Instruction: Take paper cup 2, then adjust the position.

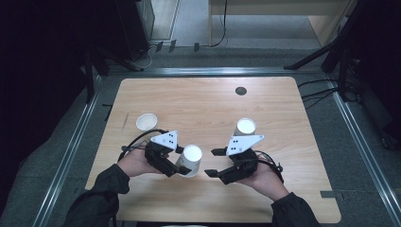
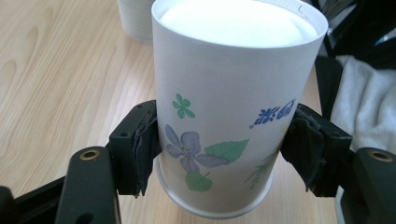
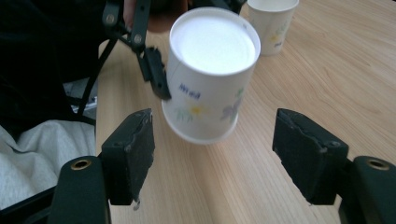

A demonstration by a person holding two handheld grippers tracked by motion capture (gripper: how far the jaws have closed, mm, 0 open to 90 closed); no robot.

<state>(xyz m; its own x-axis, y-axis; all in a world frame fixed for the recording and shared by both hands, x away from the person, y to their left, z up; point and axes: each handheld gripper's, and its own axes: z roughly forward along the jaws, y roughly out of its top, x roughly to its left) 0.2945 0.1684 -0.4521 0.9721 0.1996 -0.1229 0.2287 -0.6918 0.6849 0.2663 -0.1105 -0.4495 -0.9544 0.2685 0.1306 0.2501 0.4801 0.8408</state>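
Left tongs [image 2: 219, 154] clamp the upside-down flowered paper cup [image 2: 229, 107], near the counter's [image 1: 198, 99] front edge. Right tongs [image 3: 212, 154] gape wide, empty, facing it.

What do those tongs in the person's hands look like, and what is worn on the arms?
Both the left tongs and the right tongs are black, each with two blocky jaws faced with dark pads. A pale three-cornered plate with small black dots tops each. Black cables trail back. The sleeves are dark.
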